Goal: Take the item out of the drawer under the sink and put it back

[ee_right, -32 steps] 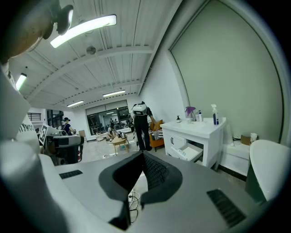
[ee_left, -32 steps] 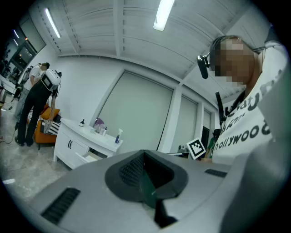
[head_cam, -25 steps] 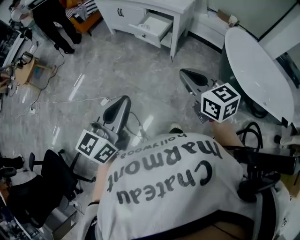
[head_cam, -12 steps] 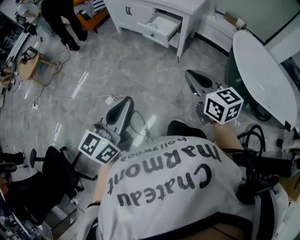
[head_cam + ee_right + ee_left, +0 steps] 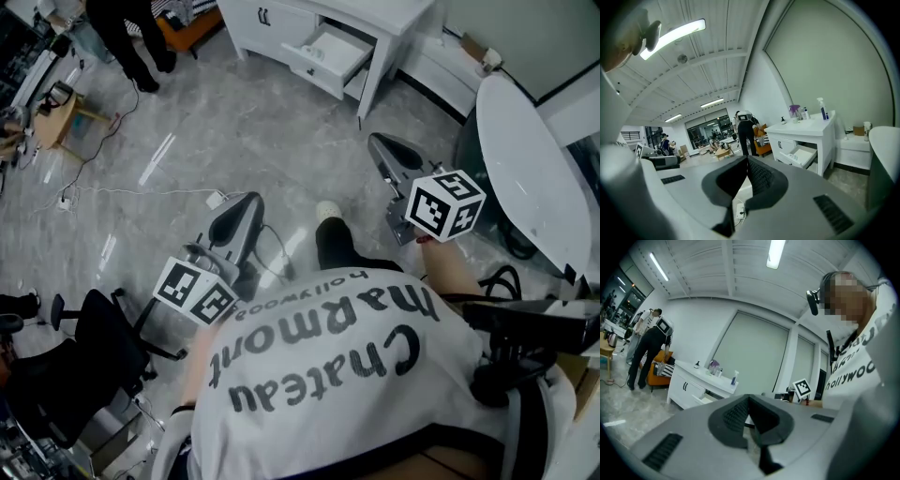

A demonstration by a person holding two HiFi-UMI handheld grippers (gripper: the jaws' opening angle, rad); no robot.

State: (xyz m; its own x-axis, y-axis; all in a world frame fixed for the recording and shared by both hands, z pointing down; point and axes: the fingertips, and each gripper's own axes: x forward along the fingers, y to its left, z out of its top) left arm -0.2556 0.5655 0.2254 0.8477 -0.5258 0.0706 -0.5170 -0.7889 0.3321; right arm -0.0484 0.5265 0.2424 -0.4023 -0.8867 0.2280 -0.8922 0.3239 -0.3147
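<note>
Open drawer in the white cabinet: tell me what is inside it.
The open drawer shows a pale floor with one small pale item on it, too small to identify. Its back, under the cabinet top, is covered.

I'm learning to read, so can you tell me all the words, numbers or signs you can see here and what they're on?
"Chateau Marmont": big black letters on the person's white T-shirt, upside down in the head view.
"Hollywood": smaller letters on the same T-shirt.
Marker cubes: black-and-white square patterns only, no words.
Spray bottle on the white vanity: label too small to read.
</note>
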